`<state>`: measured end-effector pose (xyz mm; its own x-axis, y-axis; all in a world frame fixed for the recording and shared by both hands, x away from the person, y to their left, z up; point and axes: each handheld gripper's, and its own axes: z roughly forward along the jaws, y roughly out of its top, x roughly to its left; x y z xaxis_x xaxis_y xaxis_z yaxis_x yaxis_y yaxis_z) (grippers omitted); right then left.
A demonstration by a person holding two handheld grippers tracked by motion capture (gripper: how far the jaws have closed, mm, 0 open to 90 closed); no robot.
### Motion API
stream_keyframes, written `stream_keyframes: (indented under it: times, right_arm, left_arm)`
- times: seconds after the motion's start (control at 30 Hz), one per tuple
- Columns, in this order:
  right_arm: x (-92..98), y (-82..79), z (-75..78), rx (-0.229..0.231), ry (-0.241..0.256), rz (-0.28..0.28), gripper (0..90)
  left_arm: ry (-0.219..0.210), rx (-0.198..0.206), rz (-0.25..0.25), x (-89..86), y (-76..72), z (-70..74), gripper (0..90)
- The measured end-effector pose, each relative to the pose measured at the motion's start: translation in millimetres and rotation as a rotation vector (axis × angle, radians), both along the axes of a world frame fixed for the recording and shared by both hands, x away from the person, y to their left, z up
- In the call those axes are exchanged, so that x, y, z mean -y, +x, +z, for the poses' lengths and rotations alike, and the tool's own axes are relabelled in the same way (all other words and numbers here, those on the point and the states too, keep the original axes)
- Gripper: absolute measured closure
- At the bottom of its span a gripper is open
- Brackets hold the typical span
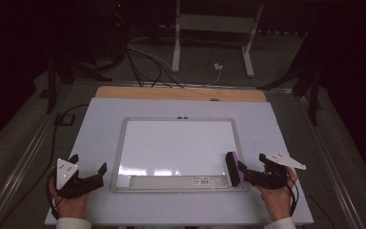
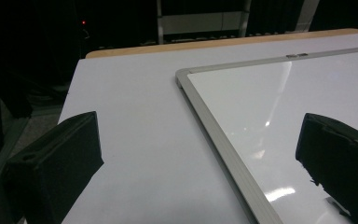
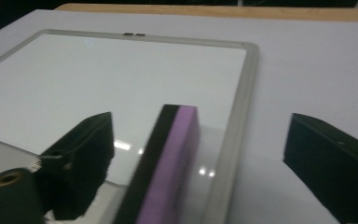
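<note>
A whiteboard (image 1: 119,148) with a grey frame lies flat in the middle of the white table; its surface looks blank. A black-and-purple eraser (image 1: 232,168) stands on edge at the board's near right corner. My right gripper (image 1: 244,172) is open just right of it. In the right gripper view the eraser (image 3: 168,163) sits between the two spread jaws of the right gripper (image 3: 200,163), with a gap on each side. My left gripper (image 1: 88,165) is open and holds nothing, beside the board's near left corner. Its view shows the left gripper (image 2: 196,158) astride the whiteboard's frame (image 2: 214,126).
The white table top (image 1: 100,119) has a wooden strip (image 1: 181,93) along its far edge. A grey tray (image 1: 171,181) with a label runs along the board's near edge. Beyond the table are dark floor, cables (image 1: 143,57) and white stand legs (image 1: 176,47).
</note>
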<state>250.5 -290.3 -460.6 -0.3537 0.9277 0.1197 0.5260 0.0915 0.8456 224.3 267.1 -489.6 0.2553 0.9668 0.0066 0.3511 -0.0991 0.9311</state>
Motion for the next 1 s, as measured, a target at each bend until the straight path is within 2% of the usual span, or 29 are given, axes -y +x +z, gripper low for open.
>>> stream_keyframes:
  times: [0.07,0.17,0.4,0.57,0.67,1.0]
  right_arm:
    - [4.0,-0.1,-1.1,0.019,-0.016,-0.001,2.1]
    - [7.7,-2.2,-3.0,0.053,-0.052,-0.014,1.7]
    - [15.9,-5.3,-3.8,0.113,-0.042,-0.018,0.1]
    - [22.4,-8.5,-7.4,0.187,-0.010,-0.034,0.1]
    - [25.7,-9.5,-10.4,0.212,0.000,-0.036,0.1]
    - [32.4,-11.2,-17.2,0.244,0.015,-0.037,0.1]
  left_arm:
    - [-0.001,0.002,0.000,-0.1,-0.1,0.2,1.0]
    - [-0.005,0.007,-0.004,-0.2,-0.3,0.5,1.0]
    - [-0.011,0.016,-0.011,-0.4,-0.7,1.1,1.0]
    - [-0.022,0.026,-0.017,-1.2,-1.5,2.2,1.0]
    - [-0.036,0.038,-0.020,-2.2,-1.8,3.0,1.0]
    - [-0.050,0.055,-0.029,-2.6,-2.7,3.9,1.0]
